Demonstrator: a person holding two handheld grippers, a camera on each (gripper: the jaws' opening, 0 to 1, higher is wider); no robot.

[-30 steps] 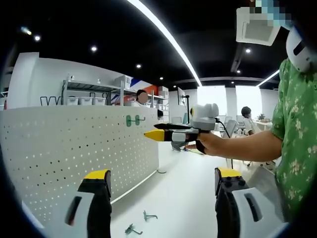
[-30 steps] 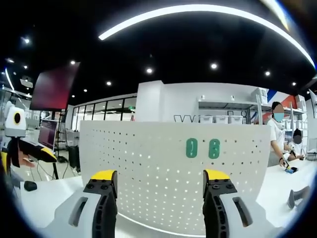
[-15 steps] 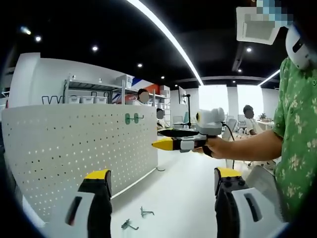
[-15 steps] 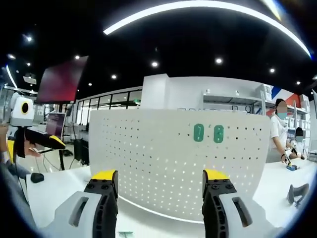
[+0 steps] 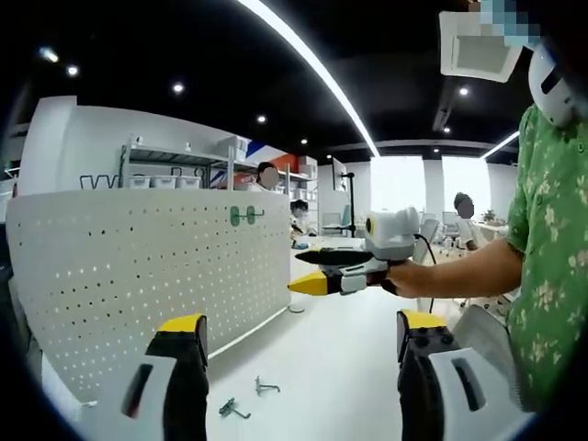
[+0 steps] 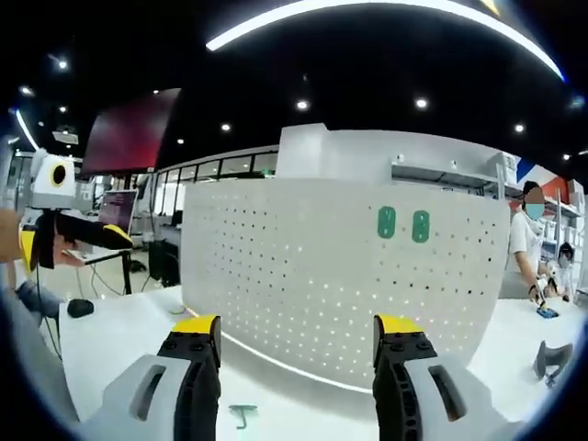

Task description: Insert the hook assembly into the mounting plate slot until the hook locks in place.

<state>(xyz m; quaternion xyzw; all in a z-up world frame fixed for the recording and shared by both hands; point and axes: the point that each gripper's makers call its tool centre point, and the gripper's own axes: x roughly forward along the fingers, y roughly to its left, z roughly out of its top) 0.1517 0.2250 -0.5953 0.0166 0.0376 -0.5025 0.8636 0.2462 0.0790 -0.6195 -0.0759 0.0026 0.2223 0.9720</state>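
A bright open workshop with a dark ceiling and strip lights holds a white bench (image 5: 340,367) on which a white pegboard (image 5: 138,276) stands upright. In the left gripper view the pegboard fills the left side, with two green hooks (image 5: 241,216) mounted side by side near its top edge; on the bench below, near the pegboard's foot, two loose metal hooks (image 5: 246,397) lie between the jaws of the left hand-held gripper (image 5: 296,333), which are spread wide with nothing between them. Further right, the right hand-held gripper (image 5: 308,284) comes into view, carried by a hand (image 5: 404,277) on a bare forearm, its yellow-tipped jaws pointing toward the pegboard but well apart from it; a green floral sleeve (image 5: 551,257) closes the right side. In the right gripper view, the left hand-held gripper (image 6: 115,239) shows at the far left, then the pegboard (image 6: 340,276) faces the camera with the two green hook plates (image 6: 403,224) high on its right part. The right hand-held gripper (image 6: 296,331) has its jaws wide apart and empty, and a green hook (image 6: 242,415) lies on the bench (image 6: 119,340) between them.
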